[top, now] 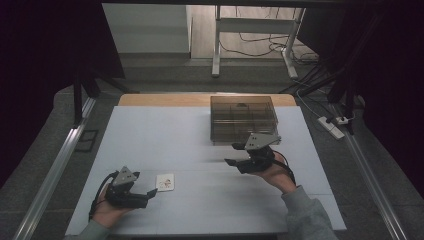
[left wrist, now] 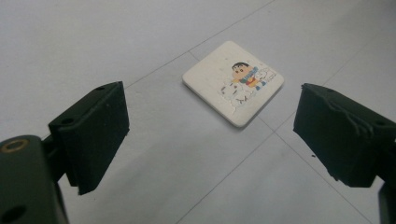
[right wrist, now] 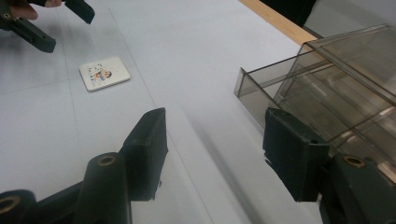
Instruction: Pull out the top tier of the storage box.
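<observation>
Dim, murky high view (gripper views brighter, sharp).

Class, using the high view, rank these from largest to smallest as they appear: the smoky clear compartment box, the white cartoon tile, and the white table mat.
1. White table mat
2. Smoky clear compartment box
3. White cartoon tile

The gaps are wide enough that nearness to the camera does not change the order.

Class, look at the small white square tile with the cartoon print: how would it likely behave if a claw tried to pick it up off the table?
The tile lies flat and thin, so it probably offers little edge to pinch. Its crisp, unbent outline suggests it is stiff, not floppy. On the smooth table it may slide when nudged.
</observation>
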